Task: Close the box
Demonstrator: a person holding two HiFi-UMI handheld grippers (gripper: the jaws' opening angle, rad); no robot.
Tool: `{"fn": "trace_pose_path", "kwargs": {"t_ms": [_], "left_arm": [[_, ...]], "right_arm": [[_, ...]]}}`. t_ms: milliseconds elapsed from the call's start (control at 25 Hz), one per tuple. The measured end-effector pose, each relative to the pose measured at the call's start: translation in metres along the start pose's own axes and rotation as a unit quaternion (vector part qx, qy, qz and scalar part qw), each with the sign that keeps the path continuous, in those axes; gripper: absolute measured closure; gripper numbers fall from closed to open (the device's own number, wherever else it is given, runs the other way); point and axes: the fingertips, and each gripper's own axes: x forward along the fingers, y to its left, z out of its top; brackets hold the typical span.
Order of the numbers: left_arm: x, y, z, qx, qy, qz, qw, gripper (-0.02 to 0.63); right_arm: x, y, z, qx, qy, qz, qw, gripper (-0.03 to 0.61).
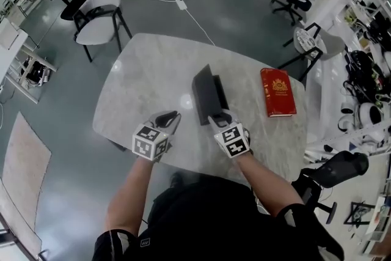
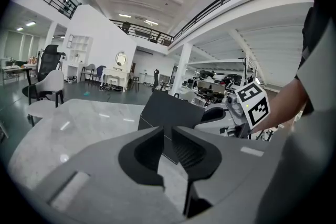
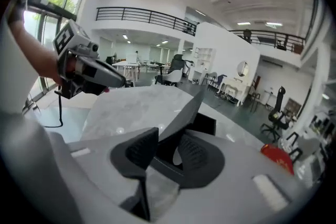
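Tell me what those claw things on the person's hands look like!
Each claw, the left claw and right claw, is light grey plastic with two dark, ribbed pads. Behind each sits a white cube printed with black square markers. The person wears a black top with short sleeves.
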Motion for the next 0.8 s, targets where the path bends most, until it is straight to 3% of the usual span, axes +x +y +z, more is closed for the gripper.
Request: {"fn": "trace_pose_path", "kwargs": {"t_ms": [200, 800], "left_arm": [[0.004, 0.001, -0.002, -0.001, 0.01, -0.001, 1.0, 0.563], [0.018, -0.022, -0.012, 0.002, 0.023, -0.014, 0.9996, 0.568]], "right_arm": [[0.001, -0.014, -0.011, 0.066, -0.012, 0.002, 0.998, 0.446], [-0.007, -0.045, -0.062, 0.165, 0.009, -0.016, 0.986, 0.373]]}}
